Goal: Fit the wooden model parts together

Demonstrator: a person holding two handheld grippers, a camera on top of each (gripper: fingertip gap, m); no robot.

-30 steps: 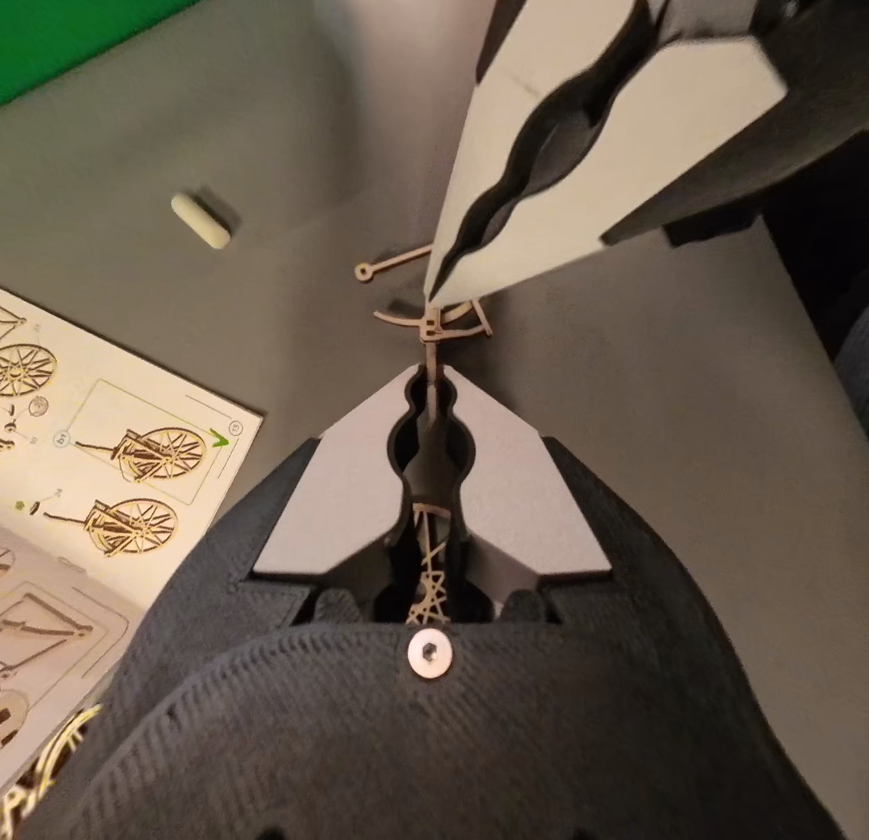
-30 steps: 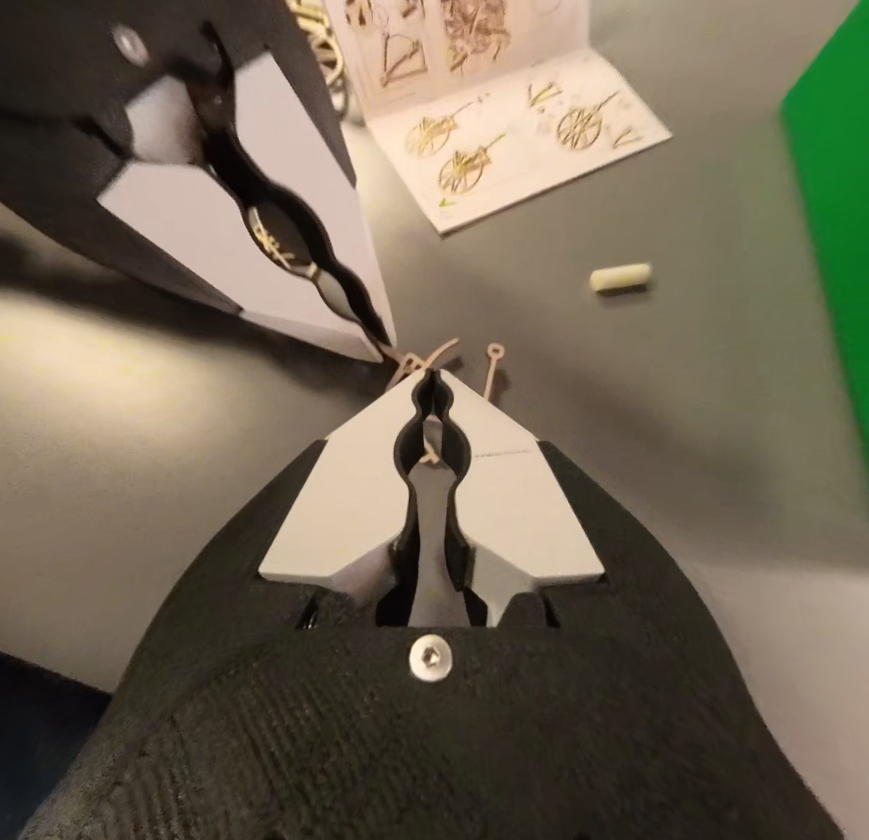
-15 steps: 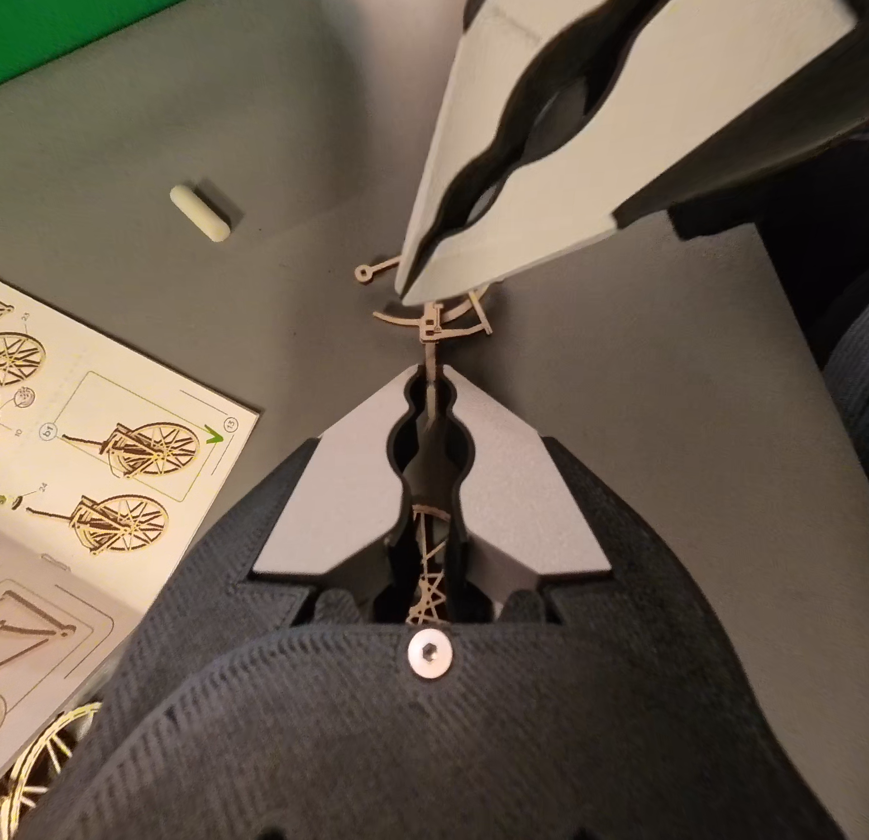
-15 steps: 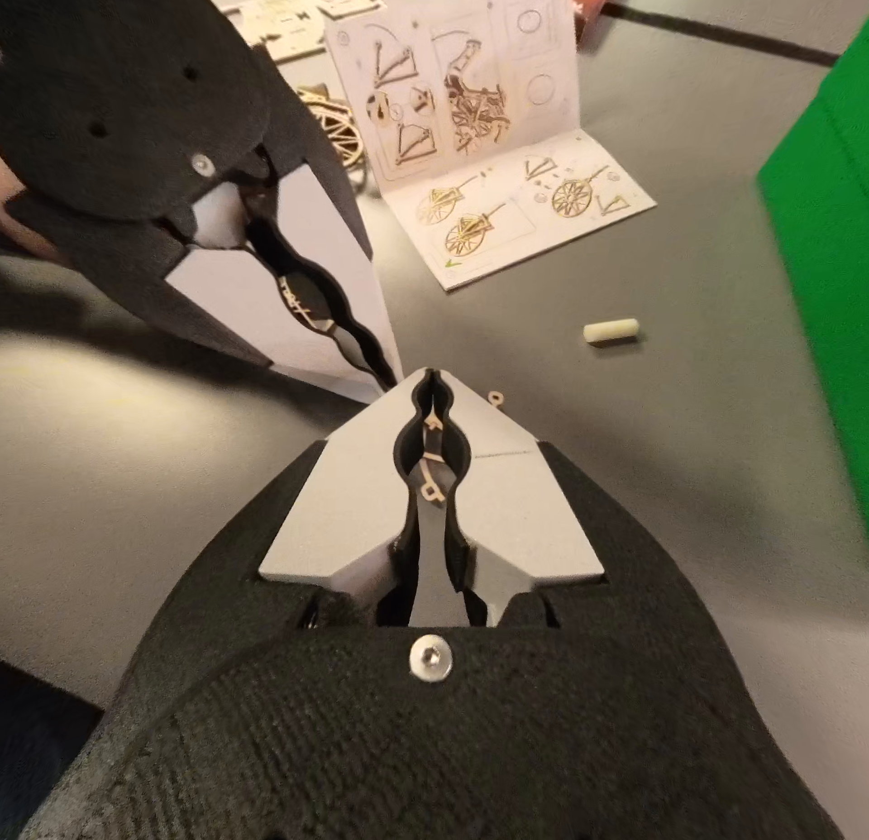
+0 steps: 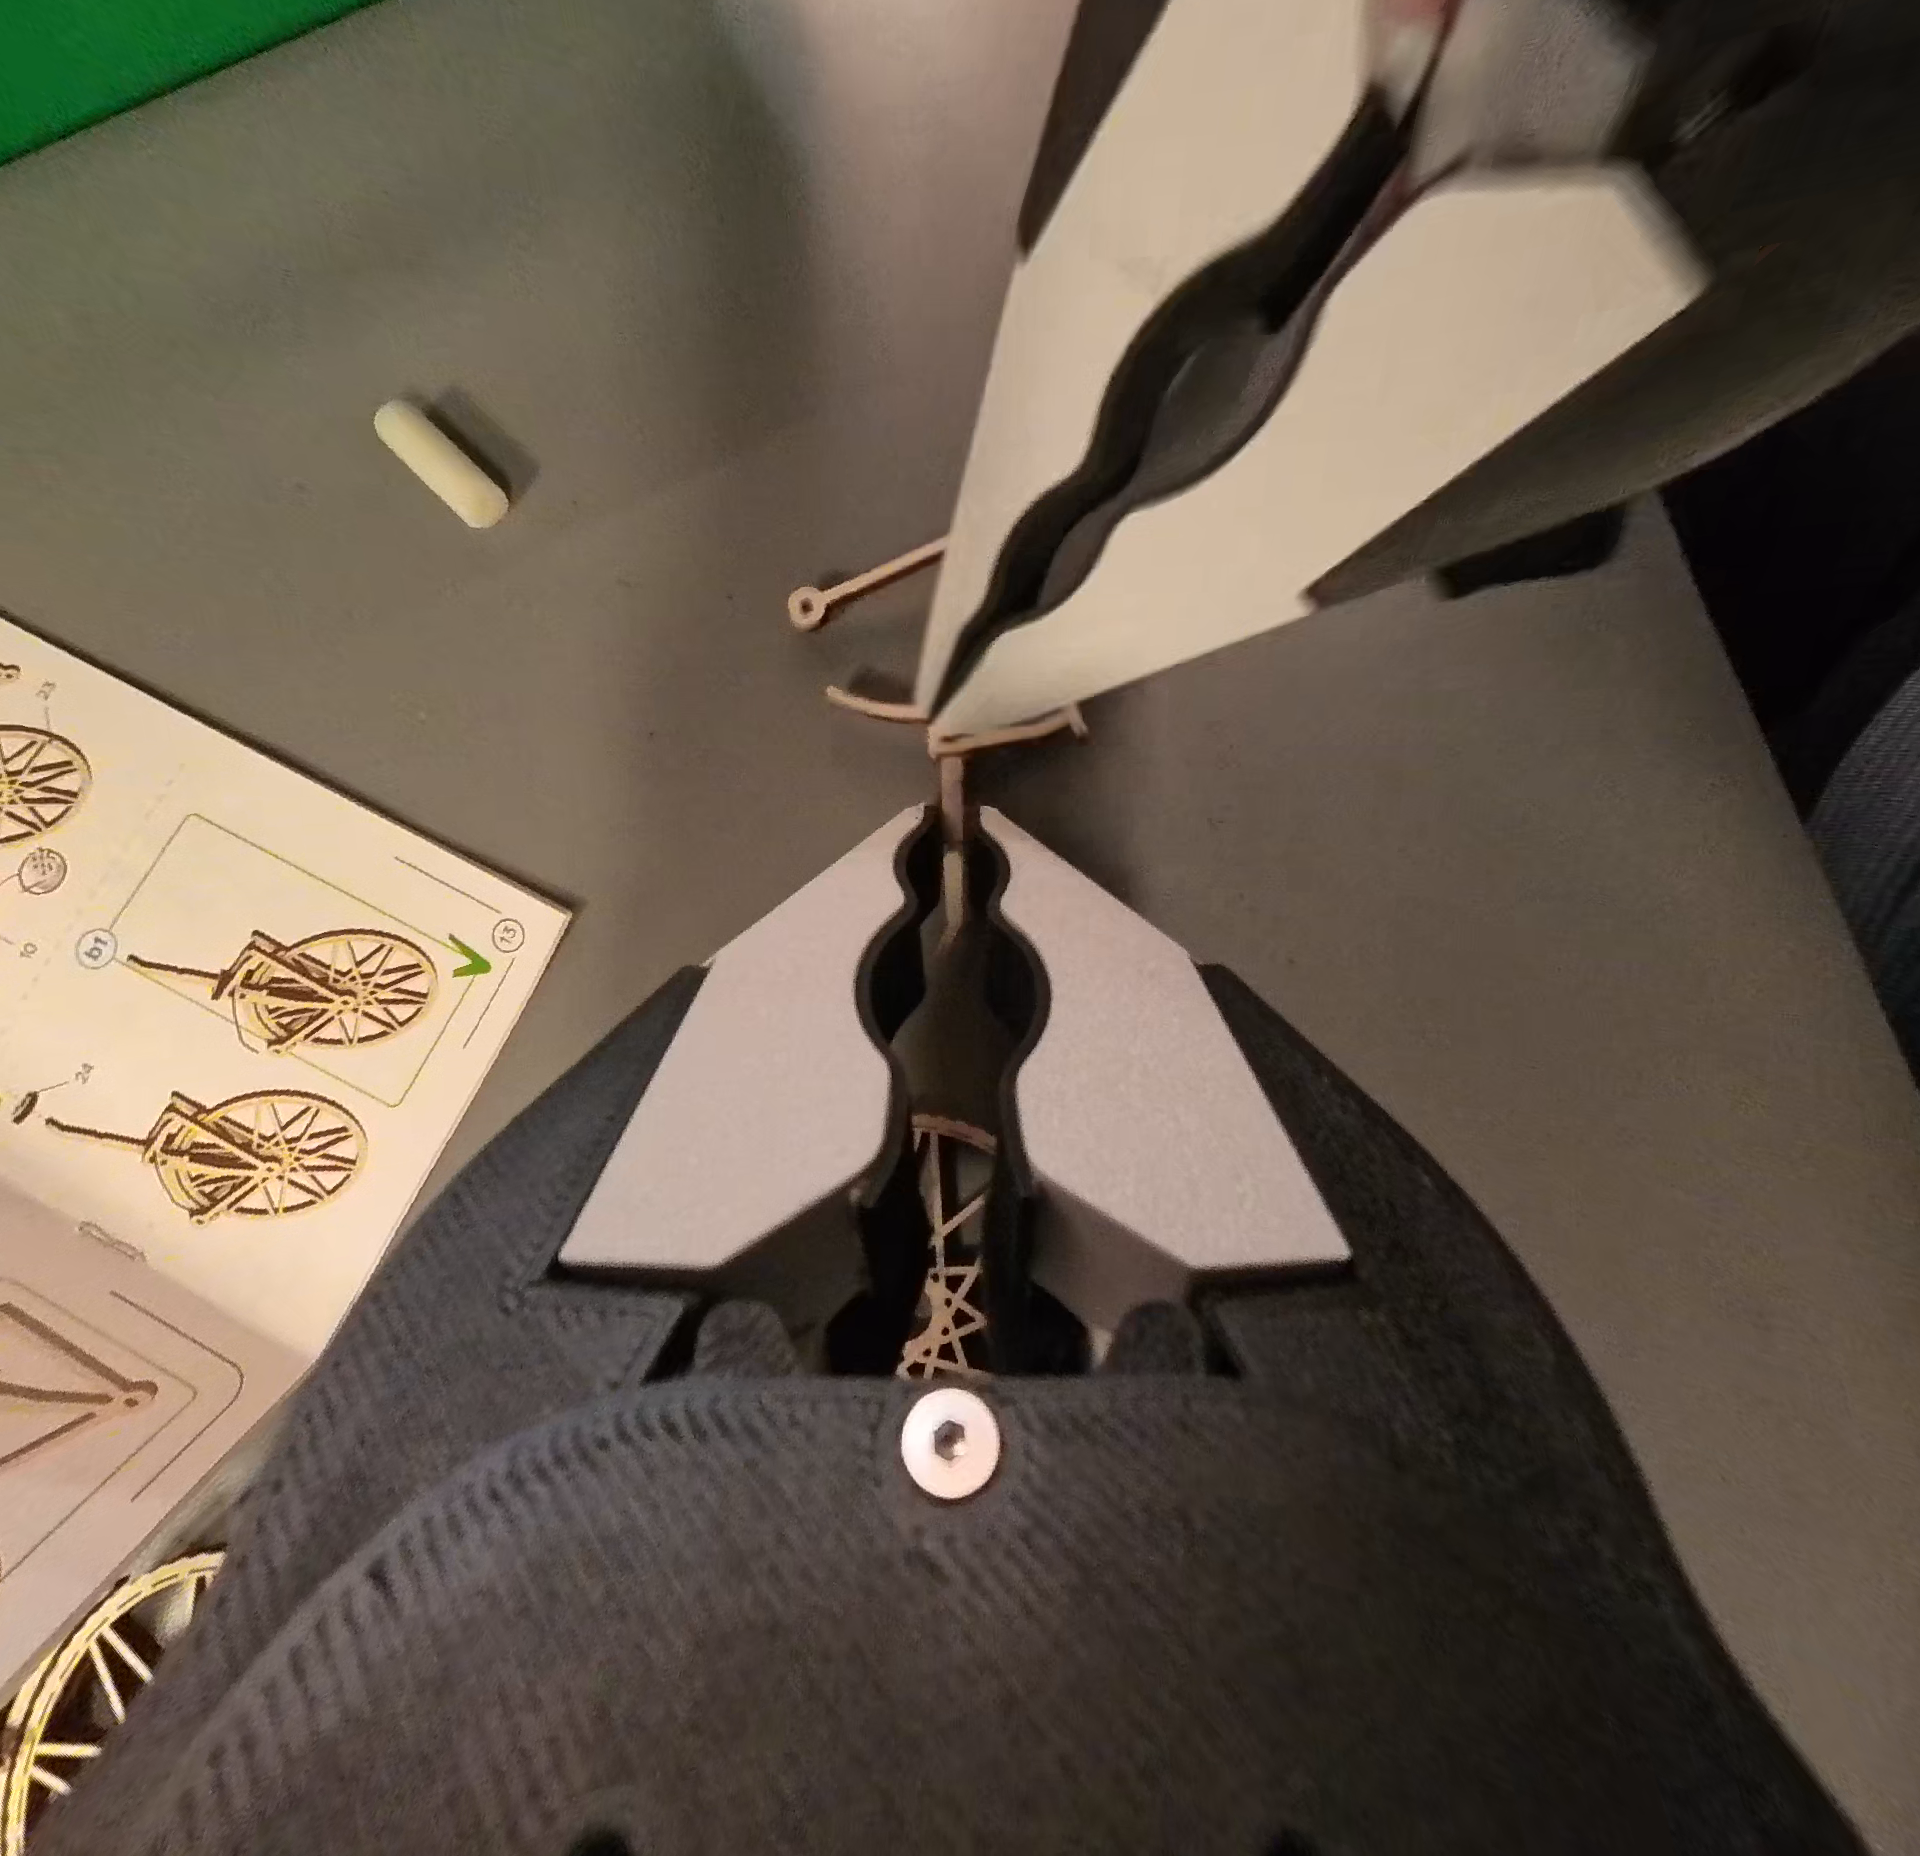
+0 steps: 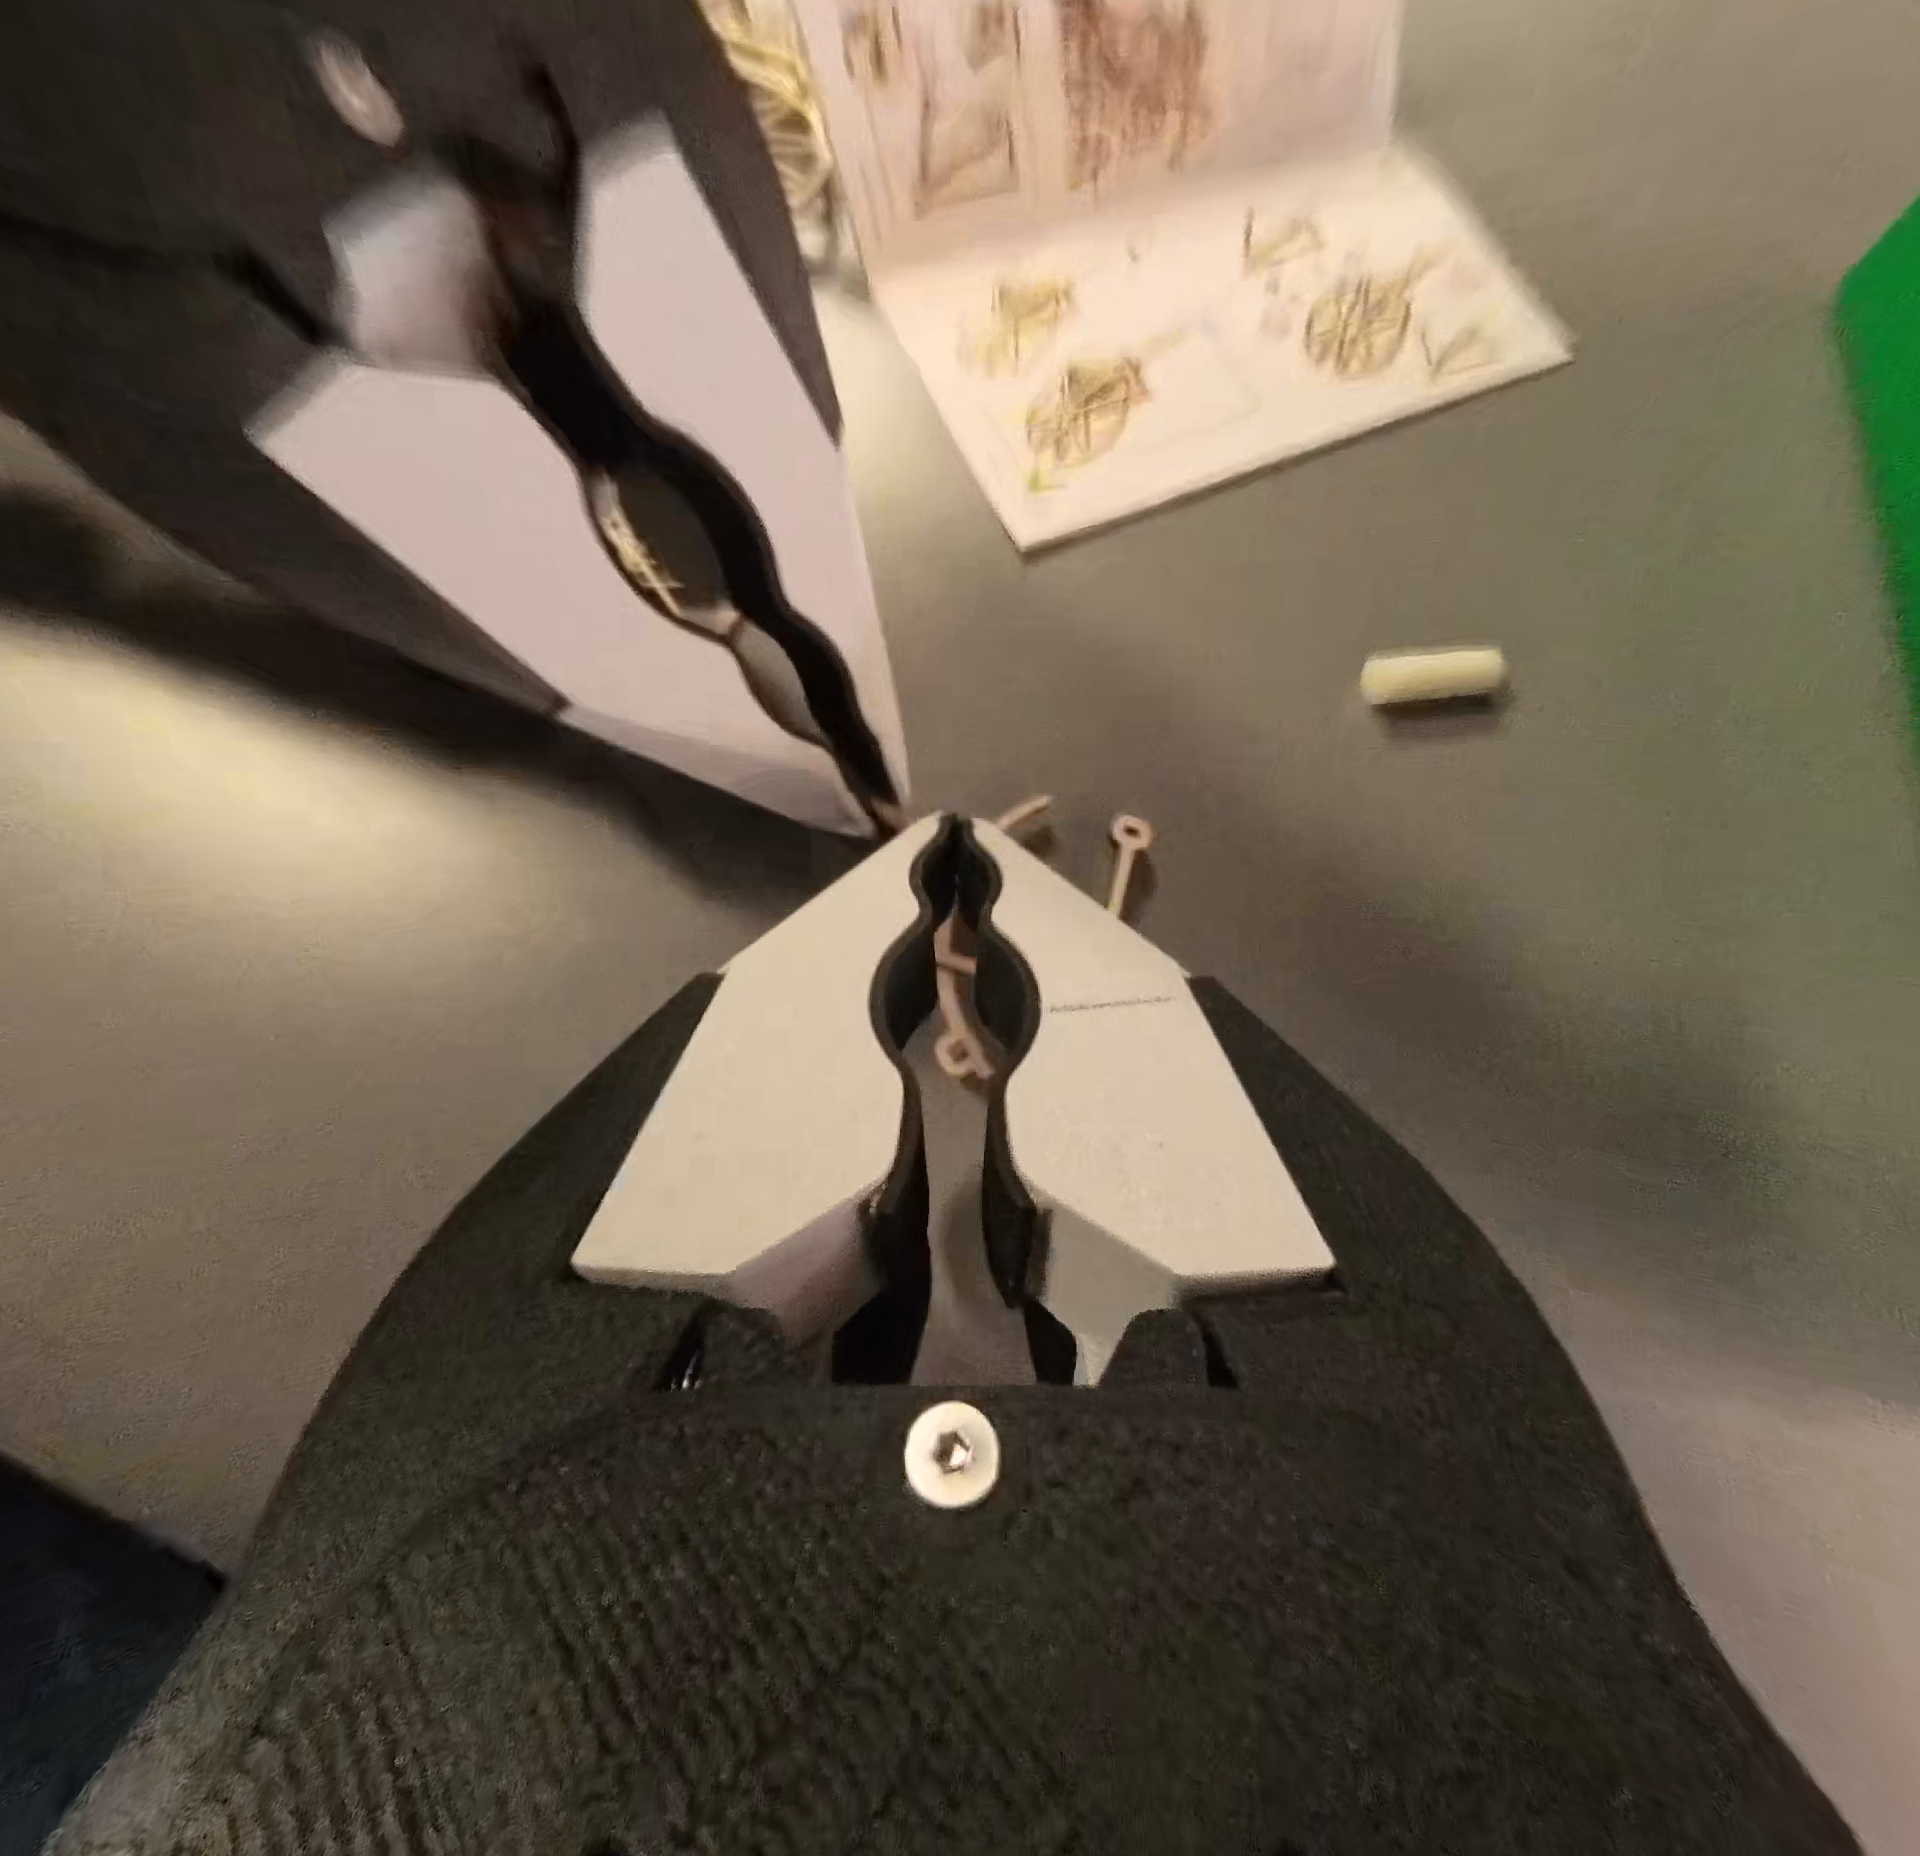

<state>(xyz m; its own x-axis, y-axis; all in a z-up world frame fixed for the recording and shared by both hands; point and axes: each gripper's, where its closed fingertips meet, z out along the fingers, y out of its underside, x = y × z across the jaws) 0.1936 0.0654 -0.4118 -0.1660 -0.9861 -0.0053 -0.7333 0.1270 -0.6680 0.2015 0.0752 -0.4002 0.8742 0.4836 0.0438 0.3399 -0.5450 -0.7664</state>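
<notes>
At the far left of the left wrist view a spoked wooden wheel (image 5: 73, 1640) lies loose at the picture's edge, partly under the instruction sheet (image 5: 260, 933) spread on the grey table (image 5: 1351, 975). Further right a small cream peg (image 5: 441, 464) lies alone, then a thin wooden rod with a ring end (image 5: 862, 591) flat on the table. In the middle the left gripper (image 5: 952, 819) is clamped on a wooden wheel assembly (image 5: 951, 1276), whose spokes show deep between the jaws and whose thin shaft (image 5: 954, 783) sticks out past the tips. Right of that, the right gripper (image 5: 940, 710) comes in from above with its tips pressed together right at the curved wooden piece (image 5: 987, 738) on the end of that shaft. In the right wrist view a small hooked wooden part (image 6: 961, 1027) sits pinched between its jaws.

Judging by this, the wheel is already built and the job is midway: the small part is being seated on the shaft end, and I cannot tell if it has gone home. At least the 1 rod, the peg and the spare wheel are left to fit.

No box, tray or other container shows in either view; the loose parts lie straight on the table
</notes>
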